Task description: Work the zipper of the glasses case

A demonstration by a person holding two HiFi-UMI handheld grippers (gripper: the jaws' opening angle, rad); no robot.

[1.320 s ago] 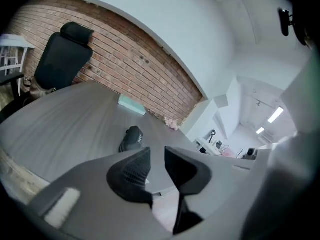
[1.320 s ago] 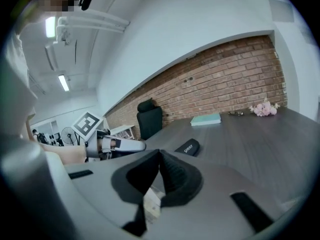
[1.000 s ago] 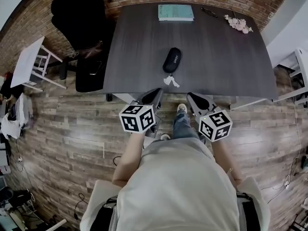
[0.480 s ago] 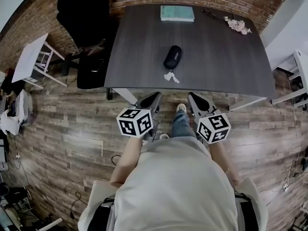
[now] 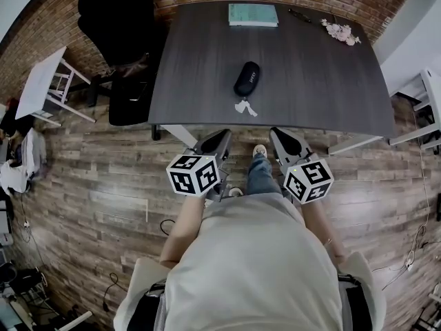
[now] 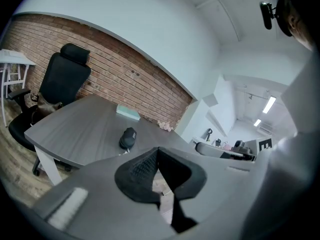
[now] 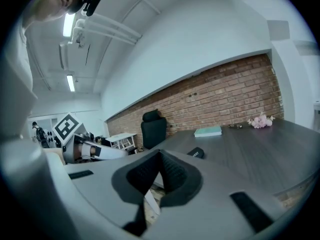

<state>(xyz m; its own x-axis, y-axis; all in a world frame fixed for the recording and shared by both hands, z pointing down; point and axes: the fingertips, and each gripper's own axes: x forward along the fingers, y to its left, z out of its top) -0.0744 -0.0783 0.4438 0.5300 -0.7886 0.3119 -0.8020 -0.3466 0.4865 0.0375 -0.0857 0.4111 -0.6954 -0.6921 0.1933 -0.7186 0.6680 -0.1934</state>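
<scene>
The glasses case (image 5: 247, 79) lies on the table (image 5: 310, 81) (white scrap (image 5: 243, 107) just beside).

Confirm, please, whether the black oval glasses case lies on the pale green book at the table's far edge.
No: the head view shows the black oval glasses case on the dark grey table, apart from the pale green book at its far edge.

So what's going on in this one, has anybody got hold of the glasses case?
Not at this moment. A person stands at the near edge of a dark table with a gripper in each hand. The left gripper and right gripper are both shut and empty, side by side, short of the table. The black glasses case lies on the table ahead of them, with a small white tag at its near end. Neither gripper is on the zipper.
</scene>
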